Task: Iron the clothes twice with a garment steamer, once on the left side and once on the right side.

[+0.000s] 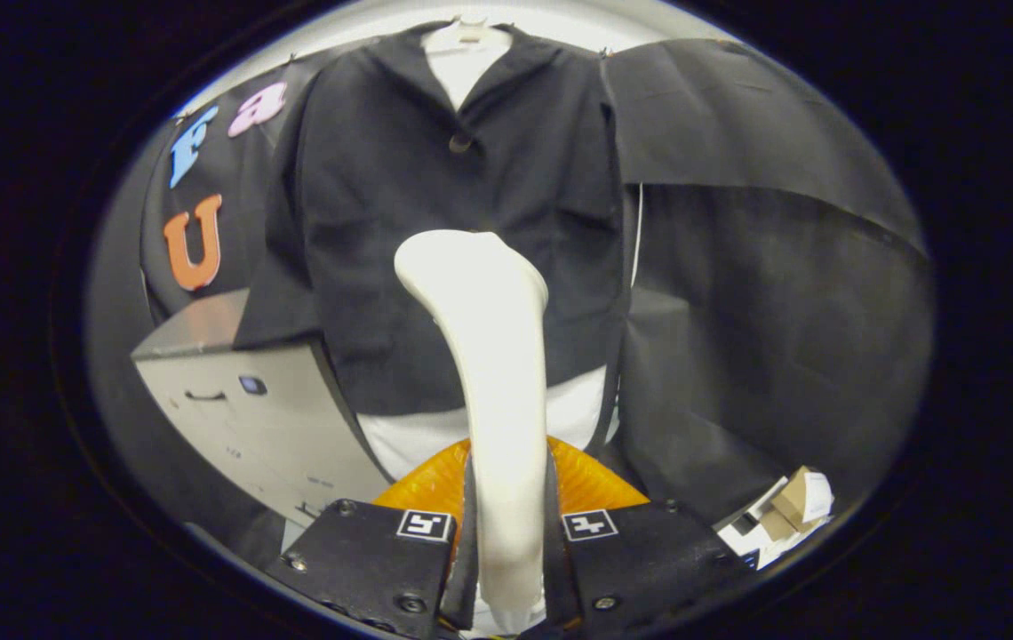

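Booth backdrop: dark jacket (462, 222) hanging, frame centre. Gripper (506, 533) clamping steamer (493, 356) handle; head apparently short of cloth. Risk: handle slipping, twisting.

Grey cabinet (249, 418), cardboard box (793, 507) among white papers (764, 538)

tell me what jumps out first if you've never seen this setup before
The white garment steamer stands out first: it rises between the gripper fingers, which are shut on its handle, with its head held up against the clothes. Just beyond it hangs a dark jacket over a white shirt on a hanger. A grey cabinet stands beside the jacket, on the side of its hanging sleeve.
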A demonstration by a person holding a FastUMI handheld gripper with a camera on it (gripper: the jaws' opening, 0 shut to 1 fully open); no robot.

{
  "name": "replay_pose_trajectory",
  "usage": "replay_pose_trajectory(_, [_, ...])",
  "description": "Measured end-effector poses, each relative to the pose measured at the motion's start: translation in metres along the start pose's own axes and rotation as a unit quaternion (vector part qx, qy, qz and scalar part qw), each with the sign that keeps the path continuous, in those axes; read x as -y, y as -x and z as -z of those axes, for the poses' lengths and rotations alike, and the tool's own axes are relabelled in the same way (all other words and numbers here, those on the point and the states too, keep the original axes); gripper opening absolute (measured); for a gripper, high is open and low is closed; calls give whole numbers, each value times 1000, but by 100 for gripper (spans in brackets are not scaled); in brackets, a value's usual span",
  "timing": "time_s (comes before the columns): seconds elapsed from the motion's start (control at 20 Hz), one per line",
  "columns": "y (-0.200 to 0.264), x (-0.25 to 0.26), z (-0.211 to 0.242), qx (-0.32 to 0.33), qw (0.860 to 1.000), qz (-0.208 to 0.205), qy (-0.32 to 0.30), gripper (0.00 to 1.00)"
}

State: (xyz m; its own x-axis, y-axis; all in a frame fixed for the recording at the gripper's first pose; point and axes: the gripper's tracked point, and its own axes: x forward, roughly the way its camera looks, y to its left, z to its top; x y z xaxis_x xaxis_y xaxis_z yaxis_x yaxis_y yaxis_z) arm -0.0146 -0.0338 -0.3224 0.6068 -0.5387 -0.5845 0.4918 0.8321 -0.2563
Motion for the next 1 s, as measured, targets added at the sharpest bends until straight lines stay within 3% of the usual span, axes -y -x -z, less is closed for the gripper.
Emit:
replay_pose_trajectory(0.25, [6,36,-121,106,994,-9,-23,32])
replay_pose_trajectory(0.5, [6,77,-239,220,975,-20,-36,32])
replay_pose_trajectory(0.6, [-4,79,-269,243,969,-22,-30,32])
replay_pose_trajectory(0.75, [-15,67,-305,262,963,-60,-38,32])
replay_pose_trajectory(1.0, [-51,63,-339,280,958,-61,-26,32])
